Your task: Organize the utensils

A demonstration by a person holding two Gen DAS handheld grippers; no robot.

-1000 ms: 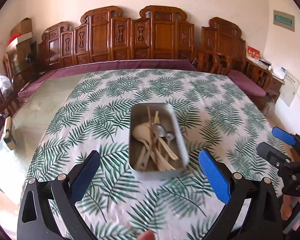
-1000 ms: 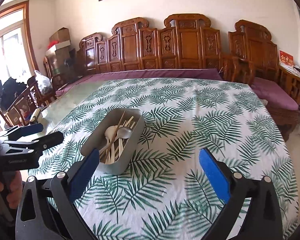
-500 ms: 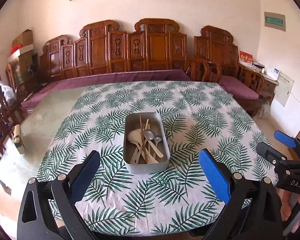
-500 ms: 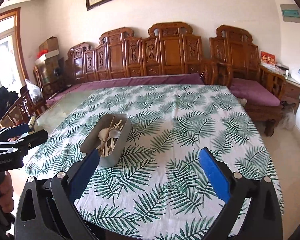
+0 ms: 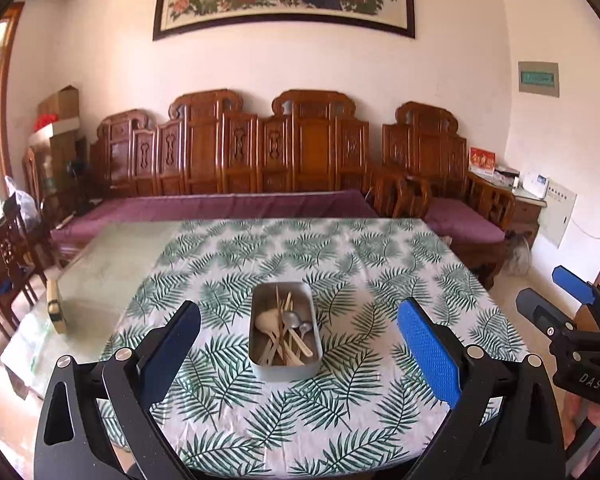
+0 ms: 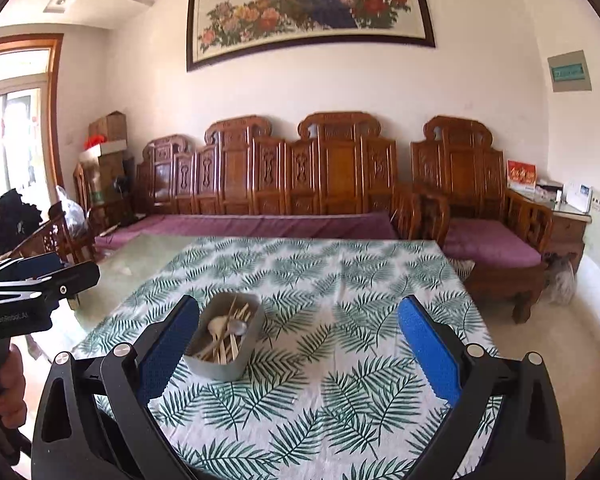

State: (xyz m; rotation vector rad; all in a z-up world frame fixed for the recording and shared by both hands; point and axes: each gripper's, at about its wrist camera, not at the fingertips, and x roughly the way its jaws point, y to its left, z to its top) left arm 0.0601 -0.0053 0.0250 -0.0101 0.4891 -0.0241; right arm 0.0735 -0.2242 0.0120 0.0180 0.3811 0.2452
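A grey metal tray [image 5: 261, 370] stands on the leaf-print tablecloth [image 5: 340, 264]. It holds a white spoon [image 5: 269, 319], a metal spoon [image 5: 291, 319] and several wooden chopsticks [image 5: 284, 342]. My left gripper [image 5: 298, 344] is open and empty, held back from the tray. My right gripper [image 6: 298, 344] is open and empty, with the tray [image 6: 220, 370] ahead of it to the left. Each gripper shows at the edge of the other's view, the right one [image 5: 560, 300] and the left one [image 6: 32, 276].
The cloth covers only the right part of the table; bare green tabletop [image 5: 108, 264] lies to the left. A carved wooden sofa [image 5: 260, 160] with purple cushions stands behind the table. Wooden chairs [image 5: 8, 264] stand at the left.
Both grippers have pulled back and up from the table. The tray looks smaller and farther away, and the wall painting has come into view. Both stay open.
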